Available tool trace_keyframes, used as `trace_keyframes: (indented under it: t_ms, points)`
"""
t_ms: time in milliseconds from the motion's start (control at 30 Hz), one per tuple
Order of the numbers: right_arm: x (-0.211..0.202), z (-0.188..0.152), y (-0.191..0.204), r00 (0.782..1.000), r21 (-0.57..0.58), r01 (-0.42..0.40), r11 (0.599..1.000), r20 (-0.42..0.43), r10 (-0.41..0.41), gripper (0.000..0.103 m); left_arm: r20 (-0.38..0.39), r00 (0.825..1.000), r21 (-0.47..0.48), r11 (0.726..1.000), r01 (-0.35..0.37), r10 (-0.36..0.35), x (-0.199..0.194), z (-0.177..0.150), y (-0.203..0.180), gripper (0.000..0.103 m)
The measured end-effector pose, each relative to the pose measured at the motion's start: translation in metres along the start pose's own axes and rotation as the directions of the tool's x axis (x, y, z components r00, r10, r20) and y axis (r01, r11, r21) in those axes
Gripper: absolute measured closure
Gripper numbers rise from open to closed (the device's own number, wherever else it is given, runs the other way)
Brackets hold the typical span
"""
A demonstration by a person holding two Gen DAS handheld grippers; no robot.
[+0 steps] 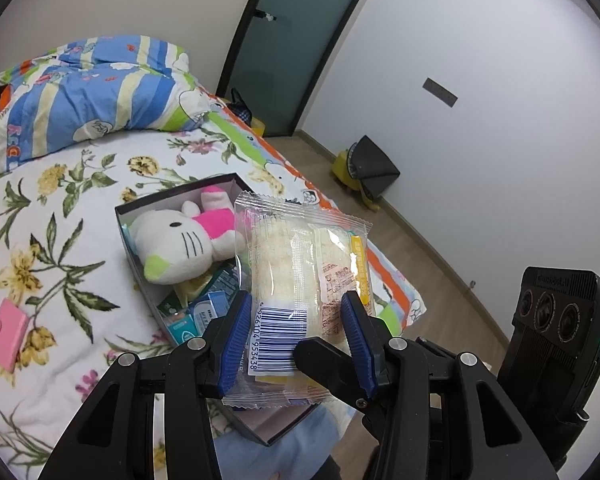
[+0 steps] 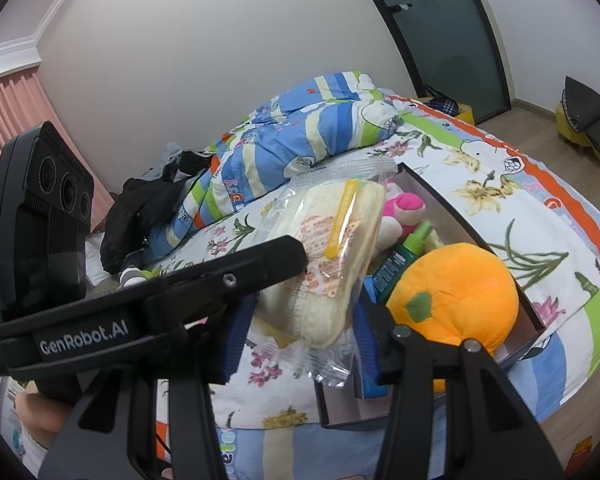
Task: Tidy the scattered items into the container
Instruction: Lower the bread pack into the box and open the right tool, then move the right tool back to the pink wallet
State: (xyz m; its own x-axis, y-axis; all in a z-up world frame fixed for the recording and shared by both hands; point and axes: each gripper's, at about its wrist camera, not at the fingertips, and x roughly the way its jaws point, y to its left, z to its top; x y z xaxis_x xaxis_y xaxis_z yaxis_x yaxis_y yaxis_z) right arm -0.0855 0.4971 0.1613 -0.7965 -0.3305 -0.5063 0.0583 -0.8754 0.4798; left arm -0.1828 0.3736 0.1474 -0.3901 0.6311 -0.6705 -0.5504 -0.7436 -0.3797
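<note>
I have the wrapped sandwich (image 1: 300,280) clamped from both sides: my left gripper (image 1: 296,340) pinches its barcode end between the blue pads, and my right gripper (image 2: 304,340) bites the same packet lower down, with the left tool's black finger crossing in front of it in the right wrist view. Both sets of fingers are clenched on the wrapper, not released.

The packet hangs over the near end of the box (image 1: 140,206), which sits on the bed (image 1: 60,248) close to its right edge. The box is already crowded with the white plush cat (image 1: 180,244), an orange plush fruit (image 2: 460,292) and a green spray bottle (image 2: 418,238).

To land this well, I judge I should lower both hands together, aim for the gap between cat and fruit, and let go only once the packet rests inside.

Both grippers tilt downward, side by side. A pink card (image 1: 8,334) still lies near the bed's left edge.
</note>
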Motion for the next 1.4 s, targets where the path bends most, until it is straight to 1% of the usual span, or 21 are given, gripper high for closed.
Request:
trace_keyframes:
  t_ms: [200,267,300,333,367,400,467,633,733,933,1133,1267,1400]
  points:
    - [0.005,-0.001,-0.004,1.0,0.007,0.001,1.0,-0.006,-0.001,0.054,-0.007,1.0,0.002,1.0,0.005,-0.005,0.006,-0.001,0.003,0.056]
    - [0.006,-0.001,-0.005,1.0,0.009,0.016,1.0,-0.01,-0.016,0.05,-0.005,1.0,0.005,1.0,0.002,-0.002,0.007,-0.002,0.004,0.054]
    - [0.007,-0.002,-0.006,0.999,0.011,0.042,0.999,-0.009,-0.042,0.033,-0.005,1.0,0.004,1.0,-0.012,0.012,0.007,-0.002,0.005,0.05]
    - [0.007,-0.002,-0.008,0.997,0.016,0.077,0.997,-0.002,-0.077,0.011,-0.004,1.0,0.004,1.0,-0.026,0.026,0.006,-0.002,0.007,0.034]
    - [0.006,-0.002,-0.009,0.993,0.023,0.116,0.993,0.015,-0.116,0.004,0.0,0.999,0.003,0.999,-0.038,0.038,0.004,-0.002,0.009,0.02]
    - [0.003,-0.003,-0.01,0.988,0.03,0.146,0.989,0.039,-0.147,0.001,0.015,0.999,-0.002,0.999,-0.046,0.046,0.001,-0.002,0.011,0.018]
    - [-0.001,-0.003,-0.01,0.987,0.038,0.146,0.989,0.056,-0.148,0.001,0.045,0.998,-0.007,0.999,-0.05,0.05,-0.007,-0.003,0.015,0.017]
    - [-0.001,-0.002,-0.003,0.99,0.041,0.132,0.99,0.042,-0.134,0.001,0.039,0.998,-0.049,0.998,-0.042,0.043,-0.017,-0.002,0.026,0.017]
    - [-0.003,-0.003,0.006,0.991,0.032,0.127,0.991,0.043,-0.129,0.001,0.048,0.998,-0.055,0.998,-0.041,0.043,-0.027,-0.004,0.03,0.017]
    - [-0.008,-0.005,0.03,0.992,0.025,0.114,0.993,0.047,-0.115,0.001,0.074,0.996,-0.077,0.996,-0.048,0.054,-0.058,-0.007,0.043,0.017]
    - [-0.011,-0.007,0.067,0.995,-0.016,0.095,0.995,0.043,-0.094,0.001,0.14,0.988,-0.109,0.992,-0.058,0.073,-0.107,-0.013,0.064,0.017]
    - [-0.01,-0.011,0.096,0.997,-0.052,0.077,0.996,0.031,-0.076,0.0,0.186,0.978,-0.13,0.989,-0.072,0.096,-0.145,-0.02,0.08,0.017]
    - [-0.008,-0.016,0.134,0.998,-0.104,0.062,0.993,0.021,-0.06,0.0,0.22,0.968,-0.158,0.984,-0.088,0.122,-0.179,-0.03,0.099,0.017]
